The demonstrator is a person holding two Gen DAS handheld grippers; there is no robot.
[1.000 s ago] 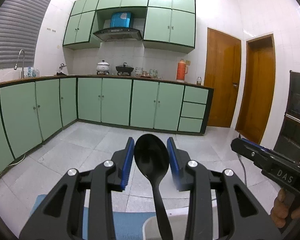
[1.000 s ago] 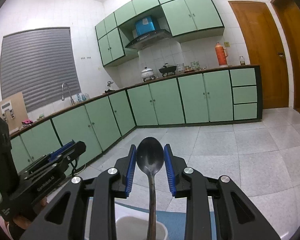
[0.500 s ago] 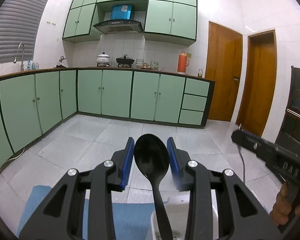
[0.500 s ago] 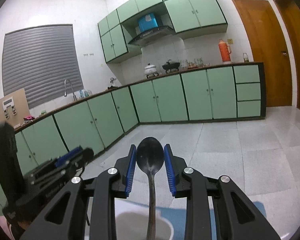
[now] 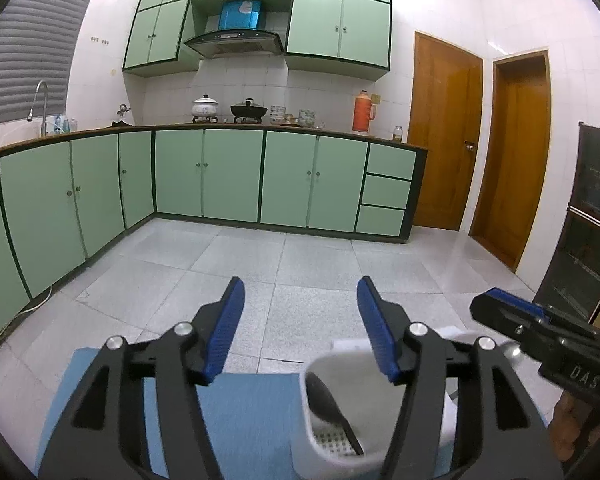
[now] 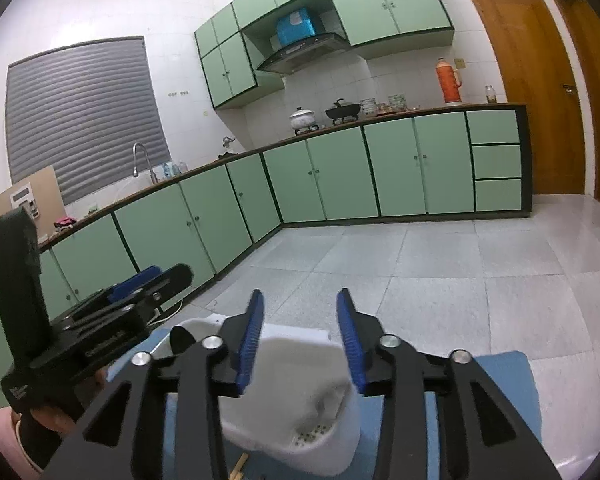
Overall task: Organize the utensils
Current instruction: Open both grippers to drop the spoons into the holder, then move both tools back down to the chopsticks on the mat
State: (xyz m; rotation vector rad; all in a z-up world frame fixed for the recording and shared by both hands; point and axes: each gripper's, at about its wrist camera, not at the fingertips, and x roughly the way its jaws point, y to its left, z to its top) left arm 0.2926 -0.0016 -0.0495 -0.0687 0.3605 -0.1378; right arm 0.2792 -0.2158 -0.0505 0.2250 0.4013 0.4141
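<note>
My left gripper (image 5: pixel 302 328) has its jaws opening, with nothing between the blue pads. Below it a white utensil holder (image 5: pixel 300 440) stands on a blue mat (image 5: pixel 252 408), and a black spoon (image 5: pixel 328 404) leans inside, bowl up. My right gripper (image 6: pixel 300 340) also has its jaws opening, with nothing between them, right above the same holder (image 6: pixel 292 344). A grey blur shows in the compartment beneath it. The black spoon's bowl (image 6: pixel 180 340) pokes out of the left compartment. Each gripper appears in the other's view: the right one (image 5: pixel 540 332), the left one (image 6: pixel 100 320).
The mat (image 6: pixel 508 384) lies on a surface above a grey tiled floor (image 5: pixel 300 264). Green cabinets (image 5: pixel 228 176) run along the far wall and the left. Two wooden doors (image 5: pixel 444 140) and a dark glass-fronted cabinet (image 5: pixel 592 220) stand to the right. A pale stick (image 6: pixel 242 462) lies by the holder.
Both grippers sank toward the holder and opened. The black spoon left the left jaws and now sits in the holder. The metal spoon is gone from the right jaws.
</note>
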